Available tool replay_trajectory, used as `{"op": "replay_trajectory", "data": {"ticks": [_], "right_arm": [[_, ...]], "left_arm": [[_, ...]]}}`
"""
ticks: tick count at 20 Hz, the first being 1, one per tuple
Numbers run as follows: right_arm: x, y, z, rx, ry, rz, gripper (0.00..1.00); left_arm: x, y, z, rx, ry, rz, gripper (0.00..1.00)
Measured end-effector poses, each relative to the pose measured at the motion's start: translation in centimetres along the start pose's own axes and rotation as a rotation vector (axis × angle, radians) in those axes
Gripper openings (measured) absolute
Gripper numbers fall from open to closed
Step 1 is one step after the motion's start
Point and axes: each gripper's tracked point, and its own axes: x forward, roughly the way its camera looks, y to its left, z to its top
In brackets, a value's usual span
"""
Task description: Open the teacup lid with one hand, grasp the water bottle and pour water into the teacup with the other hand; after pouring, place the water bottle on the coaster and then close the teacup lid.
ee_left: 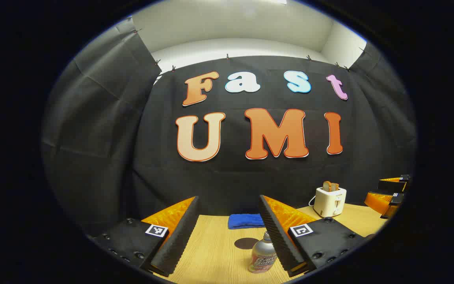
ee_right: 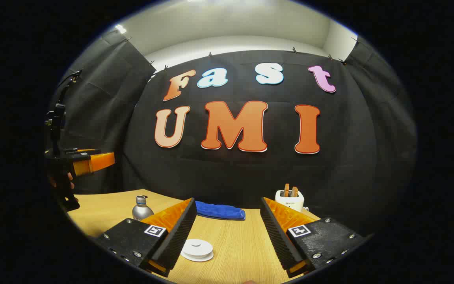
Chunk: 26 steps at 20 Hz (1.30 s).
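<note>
Brushed metal forms the body of the water bottle (ee_left: pixel 263 254), which stands upright at the bottom centre of the left gripper view, just inside the right-hand finger of the left gripper (ee_left: pixel 229 236); its fingers stand wide apart and hold nothing. A dark round coaster (ee_left: pixel 246 243) lies on the wooden table (ee_left: pixel 215 256) just behind and to the left of the bottle, with a blue cloth (ee_left: pixel 246 220) farther back and a white toaster (ee_left: pixel 330 201) at the right. In the right gripper view, the white teacup lid (ee_right: pixel 198 248) sits low in the frame beside the left-hand finger of the right gripper (ee_right: pixel 227 236), whose fingers are likewise apart and empty. The bottle appears rigid and probably slippery where the metal is bare; the labelled lower body looks the better place to clamp, below the narrow neck. The lid appears light, hard and likely breakable; the small centre knob looks like the intended hold, and it should be lifted straight up.
</note>
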Motion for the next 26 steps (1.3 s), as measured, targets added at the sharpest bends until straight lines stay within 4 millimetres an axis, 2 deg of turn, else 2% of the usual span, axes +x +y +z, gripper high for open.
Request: {"op": "replay_trajectory", "data": {"ticks": [4, 6, 8, 9, 10, 11, 12, 13, 15, 17, 18, 23, 24, 26], "right_arm": [[0.4, -0.1, -0.8, 0.004, 0.017, 0.009, 0.97], [0.5, 0.0, -1.4, 0.002, 0.031, 0.014, 0.97], [0.6, 0.1, -1.7, -0.002, 0.042, 0.021, 0.97], [0.5, 0.1, -1.7, -0.003, 0.043, 0.022, 0.97], [0.6, 0.1, -1.8, -0.001, 0.044, 0.024, 0.97], [0.5, 0.3, -2.0, 0.001, 0.045, 0.030, 0.97], [0.5, 0.5, -2.2, 0.003, 0.048, 0.039, 0.96], [0.4, 0.7, -2.6, 0.005, 0.054, 0.044, 0.96], [0.5, 1.1, -3.1, 0.008, 0.067, 0.050, 0.97], [0.7, 1.7, -3.6, 0.016, 0.079, 0.064, 0.96], [0.9, 2.0, -4.1, 0.017, 0.085, 0.073, 0.96], [1.7, 3.1, -5.9, 0.019, 0.128, 0.103, 0.95], [2.1, 3.5, -6.6, 0.018, 0.144, 0.111, 0.95], [2.5, 4.4, -8.1, 0.029, 0.183, 0.148, 0.94]], "left_arm": [[-0.3, 0.3, -0.6, -0.016, 0.004, 0.000, 1.00], [-0.3, -0.3, -1.5, -0.025, 0.026, -0.021, 1.00], [-0.3, 0.0, -2.4, -0.016, 0.044, -0.019, 1.00], [-0.3, 0.0, -2.6, -0.012, 0.051, -0.020, 0.94], [-0.4, 0.1, -2.9, -0.009, 0.055, -0.016, 0.97], [-0.5, 0.1, -3.0, -0.010, 0.054, -0.017, 0.94], [-0.6, -0.1, -3.2, -0.011, 0.058, -0.021, 1.00], [-0.6, -0.4, -3.5, -0.009, 0.058, -0.030, 0.94], [-0.9, -0.8, -4.2, 0.005, 0.065, -0.038, 1.00], [-1.2, -1.2, -4.7, 0.014, 0.075, -0.043, 1.00], [-1.3, -1.6, -5.0, 0.015, 0.081, -0.051, 0.94], [-1.6, -3.3, -7.6, -0.020, 0.133, -0.102, 1.00], [-1.7, -3.6, -8.2, -0.027, 0.145, -0.111, 0.97], [-1.7, -3.9, -9.5, -0.031, 0.170, -0.120, 0.97]]}}
